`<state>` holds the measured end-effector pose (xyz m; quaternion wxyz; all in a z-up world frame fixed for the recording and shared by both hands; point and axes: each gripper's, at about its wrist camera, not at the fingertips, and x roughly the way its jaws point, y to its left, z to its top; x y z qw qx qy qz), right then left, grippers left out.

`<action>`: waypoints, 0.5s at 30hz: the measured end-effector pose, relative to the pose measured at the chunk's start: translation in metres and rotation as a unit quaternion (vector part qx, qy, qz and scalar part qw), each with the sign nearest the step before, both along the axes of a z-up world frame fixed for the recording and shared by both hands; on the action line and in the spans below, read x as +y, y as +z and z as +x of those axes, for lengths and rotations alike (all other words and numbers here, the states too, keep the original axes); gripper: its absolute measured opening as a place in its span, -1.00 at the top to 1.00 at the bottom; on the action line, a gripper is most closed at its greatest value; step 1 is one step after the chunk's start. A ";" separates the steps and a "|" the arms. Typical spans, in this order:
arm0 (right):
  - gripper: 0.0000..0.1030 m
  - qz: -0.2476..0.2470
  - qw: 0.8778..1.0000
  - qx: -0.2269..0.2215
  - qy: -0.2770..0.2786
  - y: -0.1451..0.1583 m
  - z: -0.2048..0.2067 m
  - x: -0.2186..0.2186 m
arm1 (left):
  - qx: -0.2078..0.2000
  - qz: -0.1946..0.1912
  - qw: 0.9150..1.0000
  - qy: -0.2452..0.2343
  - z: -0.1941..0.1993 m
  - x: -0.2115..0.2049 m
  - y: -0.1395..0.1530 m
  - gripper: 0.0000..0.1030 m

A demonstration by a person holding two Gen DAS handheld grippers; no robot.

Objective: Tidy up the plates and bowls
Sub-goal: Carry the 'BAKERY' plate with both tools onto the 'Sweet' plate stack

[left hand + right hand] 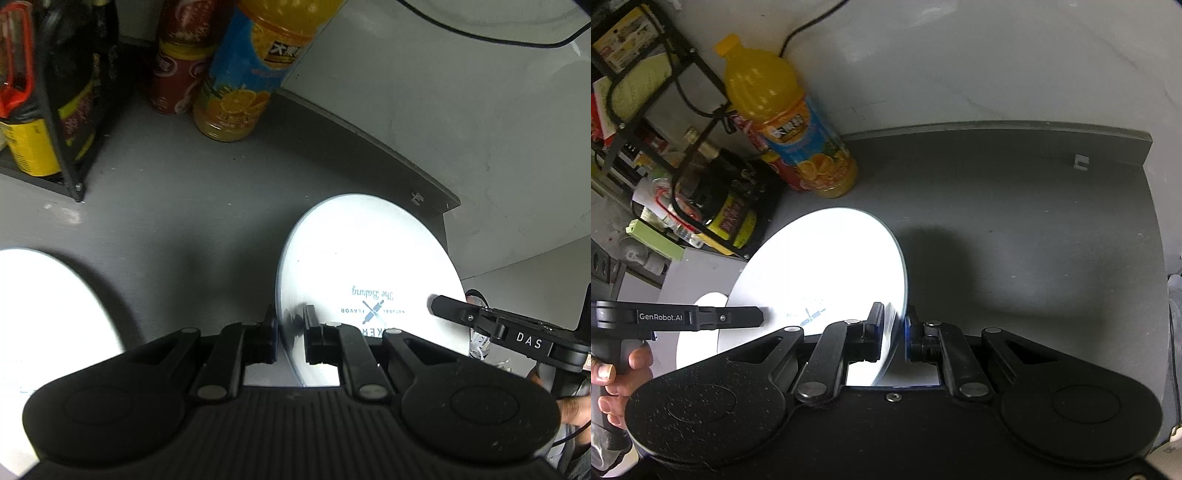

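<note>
Left tongs [290,332]: lower centre of the left wrist view, narrow, pinching the near rim of the printed plate [369,266]; one finger sits on its face, the other behind the edge.
Right tongs [894,332]: lower centre of the right wrist view, narrow, clamped on the rim of the same printed plate [827,266], a finger on each side of the edge.
Printed plate: white, round, with blue baking lettering; held tilted on edge above the counter [177,206], filling the middle right of the left wrist view and the middle left of the right wrist view.
Second plate [48,314]: white, glare-washed, at the left edge of the left wrist view, apart from the printed one; whether it lies flat I cannot tell.
Orange juice bottle [790,122]: upright at the back of the counter, upper left of the right wrist view, with a red can [177,70] just beside it.
Wire rack [665,122]: black, far upper left, holding bottles and boxes.
Hand [613,373]: lower left edge of the right wrist view, gripping the other tool's handle.
</note>
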<state>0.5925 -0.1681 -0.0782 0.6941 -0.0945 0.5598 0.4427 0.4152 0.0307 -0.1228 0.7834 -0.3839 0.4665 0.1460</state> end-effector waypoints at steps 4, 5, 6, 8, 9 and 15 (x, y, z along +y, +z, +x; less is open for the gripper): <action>0.79 0.006 1.000 0.002 -0.004 0.005 -0.016 0.004 | -0.002 0.003 1.000 -0.003 -0.023 0.010 0.009 0.79; 0.79 0.008 1.000 0.002 -0.005 0.007 -0.020 0.005 | -0.004 0.004 1.000 -0.005 -0.028 0.012 0.011 0.79; 0.79 0.010 1.000 0.003 -0.007 0.008 -0.024 0.007 | -0.005 0.005 1.000 -0.007 -0.033 0.014 0.012 0.79; 0.79 0.013 1.000 0.006 -0.010 0.009 -0.031 0.011 | -0.005 0.003 1.000 -0.007 -0.042 0.019 0.013 0.79; 0.79 0.013 1.000 0.006 -0.010 0.010 -0.035 0.013 | -0.004 0.001 1.000 -0.007 -0.046 0.022 0.013 0.79; 0.79 0.014 1.000 0.009 -0.012 0.009 -0.058 0.029 | 0.000 0.004 1.000 -0.004 -0.070 0.038 0.014 0.79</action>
